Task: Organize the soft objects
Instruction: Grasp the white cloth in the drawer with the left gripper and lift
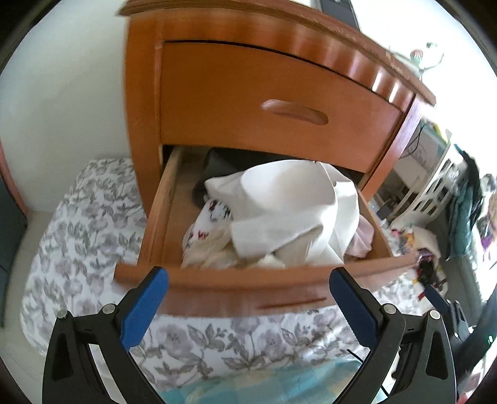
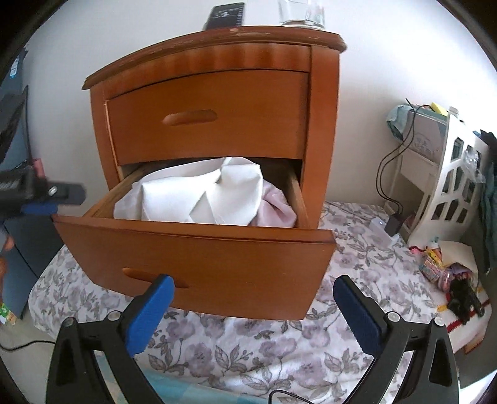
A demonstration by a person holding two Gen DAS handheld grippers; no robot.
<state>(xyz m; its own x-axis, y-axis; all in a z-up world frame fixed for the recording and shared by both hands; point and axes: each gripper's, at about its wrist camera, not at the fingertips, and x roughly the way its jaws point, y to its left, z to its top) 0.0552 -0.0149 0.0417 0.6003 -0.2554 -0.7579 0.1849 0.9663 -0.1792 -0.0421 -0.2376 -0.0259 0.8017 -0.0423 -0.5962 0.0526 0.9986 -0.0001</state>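
- the right claw [image 2: 250, 306] stands spread wide with nothing between its blue pads [image 2: 149, 314], low in front of the lower drawer [image 2: 198, 264] and apart from it.
- the left claw [image 1: 248, 298] is just as wide and empty, its pads [image 1: 143, 307] near the drawer's front edge, looking down into it; in the right wrist view it shows at the left edge [image 2: 59, 195], beside the drawer's corner.
- the white cloth [image 1: 289, 205] lies heaped in the open drawer, bulging above the rim.
- under and beside it lie a patterned white piece [image 1: 211, 217] and a pale pink fabric [image 2: 276, 208] at the right side.
- the upper drawer [image 2: 205, 118] of the wooden nightstand [image 2: 323, 140] is closed.
- the nightstand stands on a floral bedspread [image 2: 279, 348].
- on top sit a glass [image 2: 301, 12] and a dark flat object [image 2: 225, 15].
- a white rack [image 2: 447, 192] and small clutter [image 2: 447, 270] lie to the right.
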